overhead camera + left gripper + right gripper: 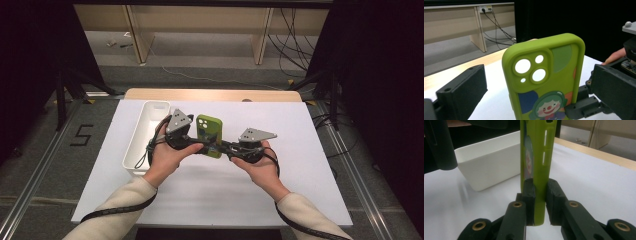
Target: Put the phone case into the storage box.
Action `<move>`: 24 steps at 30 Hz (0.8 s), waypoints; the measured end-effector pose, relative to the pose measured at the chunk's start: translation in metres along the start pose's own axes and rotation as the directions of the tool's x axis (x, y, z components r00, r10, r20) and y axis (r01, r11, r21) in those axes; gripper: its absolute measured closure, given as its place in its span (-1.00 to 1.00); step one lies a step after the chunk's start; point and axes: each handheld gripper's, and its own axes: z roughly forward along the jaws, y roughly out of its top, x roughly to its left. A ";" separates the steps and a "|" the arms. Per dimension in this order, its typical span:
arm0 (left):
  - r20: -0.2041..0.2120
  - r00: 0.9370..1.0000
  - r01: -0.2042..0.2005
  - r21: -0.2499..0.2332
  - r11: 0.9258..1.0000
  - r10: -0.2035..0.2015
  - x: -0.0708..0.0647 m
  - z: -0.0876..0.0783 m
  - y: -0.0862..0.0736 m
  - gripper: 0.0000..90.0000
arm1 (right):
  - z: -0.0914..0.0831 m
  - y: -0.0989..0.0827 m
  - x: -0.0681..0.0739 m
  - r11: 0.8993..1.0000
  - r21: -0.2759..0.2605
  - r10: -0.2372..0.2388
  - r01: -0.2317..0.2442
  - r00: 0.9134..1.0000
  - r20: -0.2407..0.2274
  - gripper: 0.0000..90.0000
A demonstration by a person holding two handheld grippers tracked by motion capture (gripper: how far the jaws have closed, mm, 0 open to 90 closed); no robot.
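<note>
Phone case (pixel 537 157) clamped in right tongs (pixel 539 202), left tongs (pixel 534 100) wide open, above white table (pixel 210 190).

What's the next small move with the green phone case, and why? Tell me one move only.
Probably carry the phone case with the right gripper over the white bin to its left. The right jaws pinch the case's edge, while the left gripper stands wide open with its pads clear of the case, so the right one alone bears it. The bin sits close by.
</note>
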 end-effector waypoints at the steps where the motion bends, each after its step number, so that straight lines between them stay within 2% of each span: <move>1: -0.003 1.000 -0.001 0.001 1.000 0.001 0.000 0.001 0.000 -0.99 | 0.000 0.000 0.000 1.000 0.002 0.000 0.000 1.000 0.004 0.76; 3: -0.017 1.000 -0.004 -0.003 1.000 0.004 -0.001 0.002 0.001 -0.97 | 0.001 0.000 0.001 1.000 0.004 0.001 -0.001 1.000 0.012 0.76; 12: -0.025 1.000 -0.009 -0.008 1.000 0.009 -0.006 0.009 0.004 -0.93 | 0.003 0.001 0.002 1.000 0.004 0.001 -0.002 1.000 0.026 0.76; 24: -0.058 0.998 0.003 -0.019 1.000 -0.004 -0.011 0.015 0.005 -0.86 | 0.005 0.001 0.003 1.000 -0.005 0.007 -0.006 0.999 0.042 0.76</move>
